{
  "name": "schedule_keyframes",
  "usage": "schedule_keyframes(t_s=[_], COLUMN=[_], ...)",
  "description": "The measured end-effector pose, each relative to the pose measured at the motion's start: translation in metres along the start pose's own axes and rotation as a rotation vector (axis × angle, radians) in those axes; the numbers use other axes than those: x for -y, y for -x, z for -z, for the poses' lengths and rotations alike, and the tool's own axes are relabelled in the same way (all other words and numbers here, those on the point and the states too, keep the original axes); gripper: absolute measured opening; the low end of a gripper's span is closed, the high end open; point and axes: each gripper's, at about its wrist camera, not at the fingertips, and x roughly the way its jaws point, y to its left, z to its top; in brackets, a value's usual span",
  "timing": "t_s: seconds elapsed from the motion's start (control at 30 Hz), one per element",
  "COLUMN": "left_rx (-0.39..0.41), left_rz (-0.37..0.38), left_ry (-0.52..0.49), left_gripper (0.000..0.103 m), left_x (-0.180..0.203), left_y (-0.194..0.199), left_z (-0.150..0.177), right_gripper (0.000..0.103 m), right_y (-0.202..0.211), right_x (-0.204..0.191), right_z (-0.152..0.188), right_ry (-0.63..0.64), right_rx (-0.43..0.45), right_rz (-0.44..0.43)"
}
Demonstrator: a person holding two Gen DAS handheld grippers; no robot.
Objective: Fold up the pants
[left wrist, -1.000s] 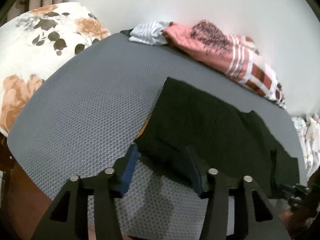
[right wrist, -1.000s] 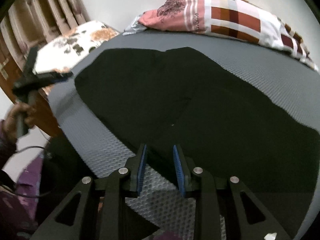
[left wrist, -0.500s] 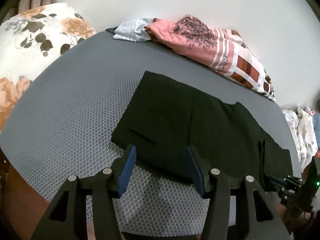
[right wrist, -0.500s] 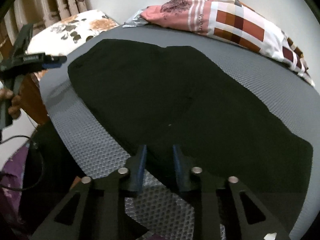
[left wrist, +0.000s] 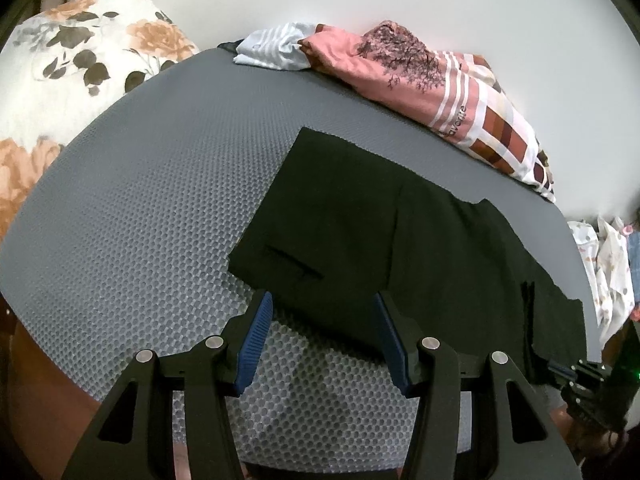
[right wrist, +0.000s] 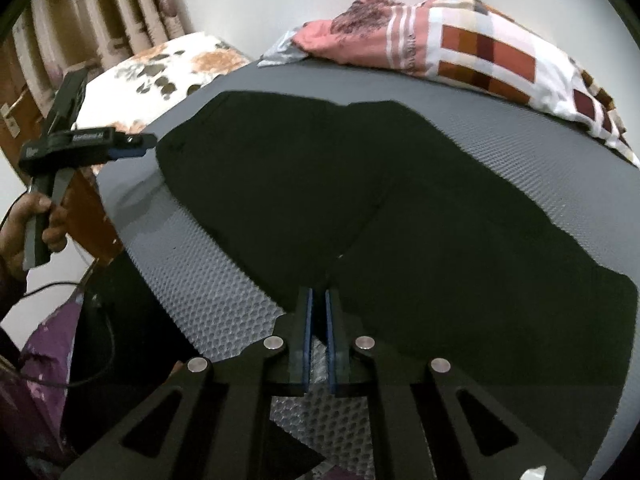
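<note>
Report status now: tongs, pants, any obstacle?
Left tongs open, empty. Right tongs shut on near edge of flat black fabric pants. Grey honeycomb mat unobstructed.

Your pants (left wrist: 360, 232) are black, lying flat on the grey honeycomb-textured surface (left wrist: 160, 200). From the left view you see the waist end nearest, a slit pocket near its left corner, and a straight seam or fold line running away from you. From the right view the pants (right wrist: 360, 200) spread wide across the surface, with a crease running from the middle toward the near edge. That near edge lies close to the surface's front rim.
</note>
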Motion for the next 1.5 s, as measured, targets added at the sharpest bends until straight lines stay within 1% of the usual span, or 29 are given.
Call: schedule_keyframes(t_s=[0.07, 0.13, 0.17, 0.2, 0.3, 0.37, 0.4, 0.43, 0.47, 0.53, 0.63, 0.67, 0.8, 0.83, 0.87, 0.9, 0.93, 1.0, 1.03, 1.07, 1.13, 1.17, 1.23, 1.3, 1.33, 1.37, 1.4, 1.5], left_rx=[-0.006, -0.015, -0.018, -0.016, 0.007, 0.014, 0.014, 0.015, 0.014, -0.009, -0.060, -0.095, -0.218, -0.201, -0.197, -0.218, -0.212, -0.216, -0.213, -0.203, -0.199, -0.197, -0.181, -0.163, -0.149, -0.133, -0.119, -0.073], left_rz=[-0.005, -0.010, -0.012, -0.012, -0.013, 0.002, 0.011, 0.017, 0.023, 0.059, 0.067, 0.064, 0.114, 0.120, 0.145, 0.169, 0.172, 0.154, 0.144, 0.128, 0.136, 0.140, 0.141, 0.152, 0.165, 0.165, 0.172, 0.225], left_ry=[-0.005, -0.010, -0.012, -0.014, -0.023, -0.031, -0.037, -0.044, -0.049, -0.058, -0.076, -0.087, -0.123, -0.157, -0.191, -0.211, -0.230, -0.251, -0.263, -0.282, -0.286, -0.281, -0.275, -0.229, -0.208, -0.198, -0.188, -0.173], left_gripper=[0.053, 0.053, 0.053, 0.053, 0.053, 0.053, 0.056, 0.059, 0.059, 0.060, 0.061, 0.061, 0.061, 0.065, 0.069, 0.075, 0.076, 0.076, 0.068, 0.057, 0.045, 0.044, 0.035, 0.029, 0.024, 0.017, 0.017, 0.016], left_x=[0.001, 0.001, 0.000, -0.001, -0.004, -0.009, -0.011, -0.014, -0.017, -0.024, -0.031, -0.033, -0.034, -0.030, -0.026, -0.023, -0.019, -0.014, -0.012, -0.010, -0.011, -0.013, -0.015, -0.019, -0.020, -0.017, -0.015, 0.002], left_y=[-0.002, -0.004, -0.004, -0.003, 0.002, 0.003, 0.003, 0.002, 0.000, -0.008, -0.027, -0.038, -0.076, -0.078, -0.080, -0.085, -0.086, -0.090, -0.091, -0.092, -0.091, -0.090, -0.085, -0.077, -0.070, -0.064, -0.056, -0.028], left_z=[0.001, 0.001, 0.000, -0.001, -0.007, -0.017, -0.020, -0.026, -0.031, -0.043, -0.058, -0.063, -0.068, -0.069, -0.070, -0.070, -0.070, -0.071, -0.071, -0.070, -0.071, -0.071, -0.071, -0.074, -0.076, -0.076, -0.077, -0.081], right_gripper=[0.013, 0.017, 0.019, 0.020, 0.020, 0.020, 0.020, 0.020, 0.020, 0.020, 0.020, 0.020, 0.018, 0.018, 0.018, 0.018, 0.018, 0.018, 0.018, 0.019, 0.021, 0.022, 0.024, 0.027, 0.027, 0.029, 0.030, 0.033], right_y=[-0.001, 0.001, 0.004, 0.007, 0.023, 0.033, 0.036, 0.037, 0.035, 0.025, 0.016, 0.013, 0.011, 0.012, 0.012, 0.013, 0.012, 0.012, 0.012, 0.012, 0.011, 0.011, 0.011, 0.011, 0.010, 0.010, 0.009, 0.010], right_x=[0.000, 0.007, 0.012, 0.014, 0.021, 0.030, 0.034, 0.039, 0.042, 0.049, 0.055, 0.056, 0.064, 0.067, 0.070, 0.074, 0.075, 0.078, 0.078, 0.078, 0.078, 0.077, 0.077, 0.075, 0.075, 0.075, 0.075, 0.075], right_z=[0.000, -0.001, -0.002, -0.002, -0.002, -0.003, -0.003, -0.002, 0.000, 0.004, 0.011, 0.014, 0.018, 0.019, 0.019, 0.020, 0.019, 0.020, 0.020, 0.020, 0.020, 0.020, 0.020, 0.019, 0.018, 0.017, 0.017, 0.012], right_ry=[0.004, -0.046, -0.076, -0.089, -0.118, -0.148, -0.152, -0.152, -0.154, -0.156, -0.172, -0.177, -0.216, -0.219, -0.225, -0.237, -0.243, -0.258, -0.261, -0.263, -0.269, -0.270, -0.272, -0.272, -0.273, -0.274, -0.276, -0.286], right_rx=[-0.007, 0.002, 0.008, 0.016, 0.072, 0.107, 0.118, 0.121, 0.111, 0.078, 0.050, 0.038, 0.043, 0.042, 0.042, 0.042, 0.042, 0.044, 0.046, 0.047, 0.051, 0.053, 0.054, 0.056, 0.055, 0.055, 0.053, 0.056], right_rz=[-0.018, -0.081, -0.137, -0.162, -0.192, -0.179, -0.158, -0.120, -0.095, -0.057, -0.057, -0.054, -0.056, -0.045, -0.046, -0.052, -0.057, -0.070, -0.074, -0.077, -0.084, -0.086, -0.087, -0.088, -0.091, -0.093, -0.094, -0.093])
